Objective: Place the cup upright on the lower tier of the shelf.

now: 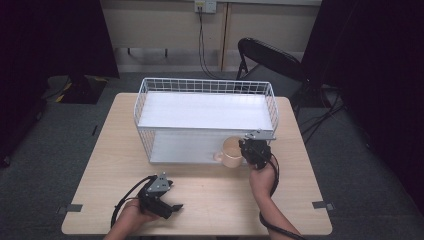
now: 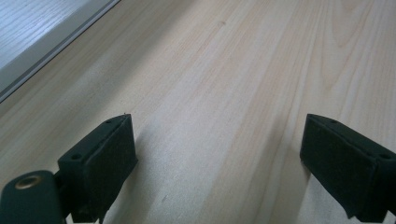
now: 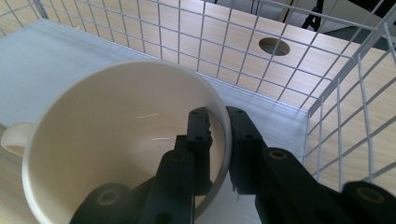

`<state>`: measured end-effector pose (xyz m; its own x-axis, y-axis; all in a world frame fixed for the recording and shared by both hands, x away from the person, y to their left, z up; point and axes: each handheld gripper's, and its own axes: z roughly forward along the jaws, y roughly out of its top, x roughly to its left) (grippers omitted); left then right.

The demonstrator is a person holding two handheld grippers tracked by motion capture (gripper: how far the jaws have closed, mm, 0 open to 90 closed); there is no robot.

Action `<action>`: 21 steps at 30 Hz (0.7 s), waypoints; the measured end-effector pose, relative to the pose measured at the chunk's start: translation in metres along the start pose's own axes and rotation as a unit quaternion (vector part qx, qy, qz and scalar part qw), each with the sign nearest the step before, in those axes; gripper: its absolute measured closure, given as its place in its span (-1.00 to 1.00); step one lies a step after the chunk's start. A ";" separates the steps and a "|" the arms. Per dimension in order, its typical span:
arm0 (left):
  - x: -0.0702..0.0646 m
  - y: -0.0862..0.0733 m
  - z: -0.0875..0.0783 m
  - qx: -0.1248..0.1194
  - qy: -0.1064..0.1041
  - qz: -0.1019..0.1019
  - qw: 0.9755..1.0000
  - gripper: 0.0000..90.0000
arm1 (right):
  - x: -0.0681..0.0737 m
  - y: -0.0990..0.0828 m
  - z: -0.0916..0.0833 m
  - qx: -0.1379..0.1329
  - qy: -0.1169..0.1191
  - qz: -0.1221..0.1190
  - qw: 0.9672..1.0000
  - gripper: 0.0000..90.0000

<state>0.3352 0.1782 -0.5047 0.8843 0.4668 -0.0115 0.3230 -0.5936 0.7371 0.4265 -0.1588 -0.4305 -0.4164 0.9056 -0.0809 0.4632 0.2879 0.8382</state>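
Note:
A cream mug [image 1: 231, 151] sits at the front right corner of the white wire shelf rack [image 1: 205, 86], at its lower level. My right gripper [image 1: 248, 150] is shut on the mug's rim [image 3: 223, 122], one jaw inside the cup and one outside. The mug's handle [image 3: 13, 137] points away from the gripper, to the left. My left gripper [image 1: 172, 208] rests low over the bare wooden table [image 1: 210, 200] near the front edge. Its jaws stand wide apart, and its pads [image 2: 102, 161] have nothing between them.
The rack has a white upper shelf [image 1: 205, 110] and a white lower shelf [image 3: 42, 60] with wire walls. A round hole [image 3: 274, 46] shows in the tabletop behind the rack. A black folding chair [image 1: 272, 60] stands beyond the table.

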 end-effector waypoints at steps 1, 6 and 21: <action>0.000 0.000 0.000 0.000 0.000 0.000 1.000 -0.78 | -0.001 0.001 0.000 -0.002 0.000 0.003 1.000 0.75; 0.000 0.000 0.000 0.000 0.000 0.000 1.000 -0.78 | -0.001 0.004 -0.001 -0.005 -0.003 -0.004 1.000 0.68; 0.000 0.000 0.000 0.000 0.000 0.000 1.000 -0.78 | -0.007 0.002 -0.009 -0.006 0.025 0.024 0.999 0.20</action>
<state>0.3352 0.1782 -0.5047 0.8842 0.4669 -0.0115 0.3230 -0.5934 0.7373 0.4232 -0.1672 -0.4230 -0.4336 0.9010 -0.0141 0.4744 0.2415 0.8465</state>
